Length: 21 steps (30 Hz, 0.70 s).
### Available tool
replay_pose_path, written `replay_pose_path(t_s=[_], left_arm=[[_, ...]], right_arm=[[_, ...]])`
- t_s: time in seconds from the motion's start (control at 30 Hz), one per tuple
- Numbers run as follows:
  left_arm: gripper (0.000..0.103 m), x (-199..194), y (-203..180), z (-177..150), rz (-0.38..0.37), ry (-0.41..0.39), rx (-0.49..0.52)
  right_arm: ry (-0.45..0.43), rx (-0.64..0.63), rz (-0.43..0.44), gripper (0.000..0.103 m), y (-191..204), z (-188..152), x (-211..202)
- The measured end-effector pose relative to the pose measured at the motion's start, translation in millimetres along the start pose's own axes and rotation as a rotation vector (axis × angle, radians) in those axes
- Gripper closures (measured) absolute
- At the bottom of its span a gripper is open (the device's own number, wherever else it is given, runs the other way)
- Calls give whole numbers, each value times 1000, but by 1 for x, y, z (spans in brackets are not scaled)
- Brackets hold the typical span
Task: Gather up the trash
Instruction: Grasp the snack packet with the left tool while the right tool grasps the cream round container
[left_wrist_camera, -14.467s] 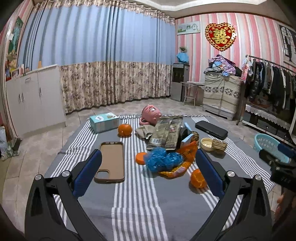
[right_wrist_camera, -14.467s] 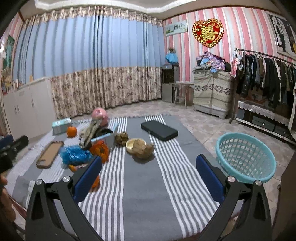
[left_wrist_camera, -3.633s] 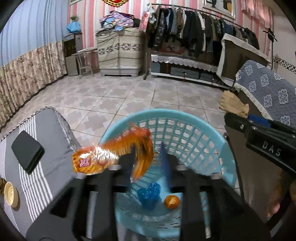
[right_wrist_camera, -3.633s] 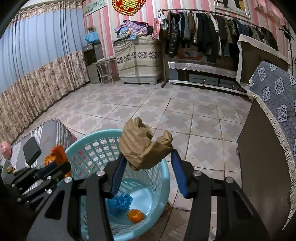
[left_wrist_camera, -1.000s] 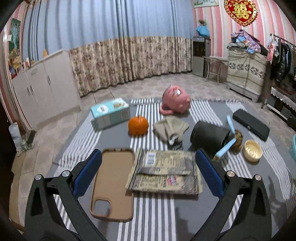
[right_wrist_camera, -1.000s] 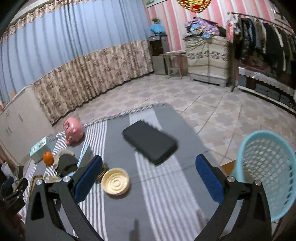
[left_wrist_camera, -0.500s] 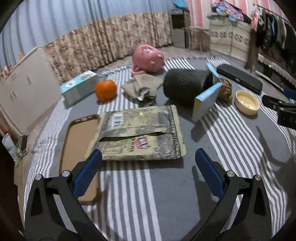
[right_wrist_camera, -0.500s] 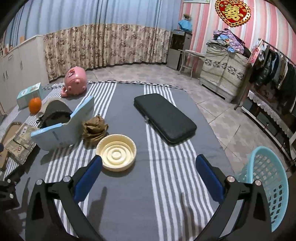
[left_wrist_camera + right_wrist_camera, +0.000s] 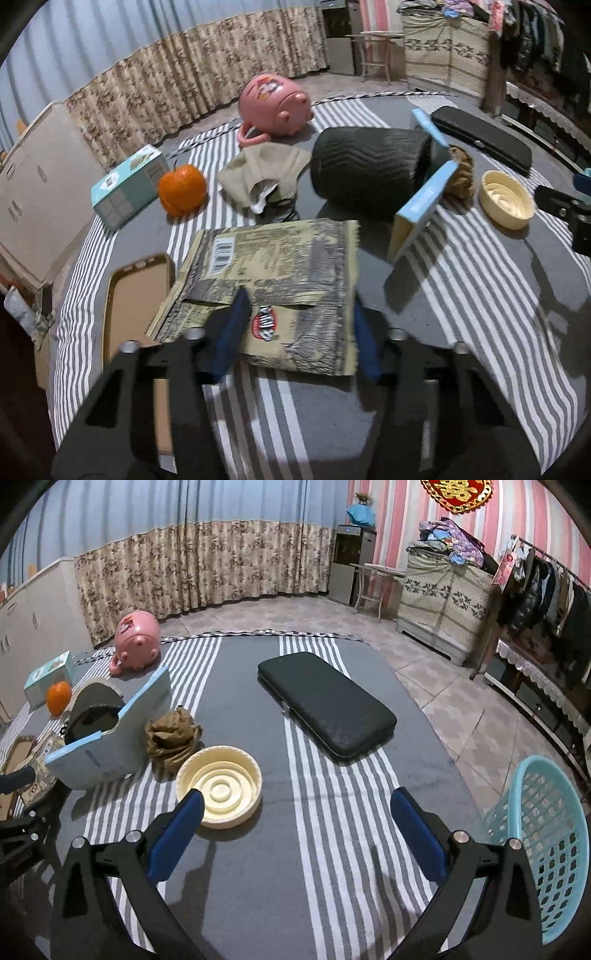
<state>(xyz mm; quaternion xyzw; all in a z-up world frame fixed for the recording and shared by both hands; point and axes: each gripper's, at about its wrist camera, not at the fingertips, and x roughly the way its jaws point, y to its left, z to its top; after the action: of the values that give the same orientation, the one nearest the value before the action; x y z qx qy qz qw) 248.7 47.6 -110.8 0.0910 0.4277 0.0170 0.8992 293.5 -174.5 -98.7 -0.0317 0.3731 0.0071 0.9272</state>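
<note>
The left gripper (image 9: 297, 332) is closing its jaws around the near edge of the snack wrapper (image 9: 273, 273), which is lying flat on the striped cloth (image 9: 461, 295) beside the brown phone case (image 9: 133, 295). The right gripper (image 9: 295, 834) is hanging over the cloth with its jaws wide apart, holding nothing, near the cream bowl (image 9: 218, 785) and the blue basket (image 9: 546, 849)

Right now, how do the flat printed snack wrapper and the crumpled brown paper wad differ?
The flat printed snack wrapper lies spread out; the crumpled brown paper wad is balled up. The closing left gripper straddles the wrapper's near edge; the open right gripper is short of the wad. Both rest on the striped cloth.
</note>
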Motion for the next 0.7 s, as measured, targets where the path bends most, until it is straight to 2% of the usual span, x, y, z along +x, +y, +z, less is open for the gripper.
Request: replay_pose_path(t_s=[0.03, 0.07, 0.1, 0.23, 0.5, 0.7], left_arm=[[77, -3, 0, 1, -21, -10, 0], [90, -4, 2, 0, -38, -13, -9], [93, -4, 5, 1, -58, -14, -27], [98, -9, 21, 3, -104, -37, -109], [100, -29, 44, 11, -82, -117, -170], [101, -29, 58, 13, -77, -122, -212]], right_arm=[[1, 0, 1, 5, 0, 0, 0], [2, -1, 1, 5, 0, 0, 0], [5, -1, 4, 5, 0, 0, 2], [26, -2, 16, 5, 3, 0, 9], [71, 22, 80, 5, 15, 0, 24], [82, -15, 95, 5, 31, -1, 28]])
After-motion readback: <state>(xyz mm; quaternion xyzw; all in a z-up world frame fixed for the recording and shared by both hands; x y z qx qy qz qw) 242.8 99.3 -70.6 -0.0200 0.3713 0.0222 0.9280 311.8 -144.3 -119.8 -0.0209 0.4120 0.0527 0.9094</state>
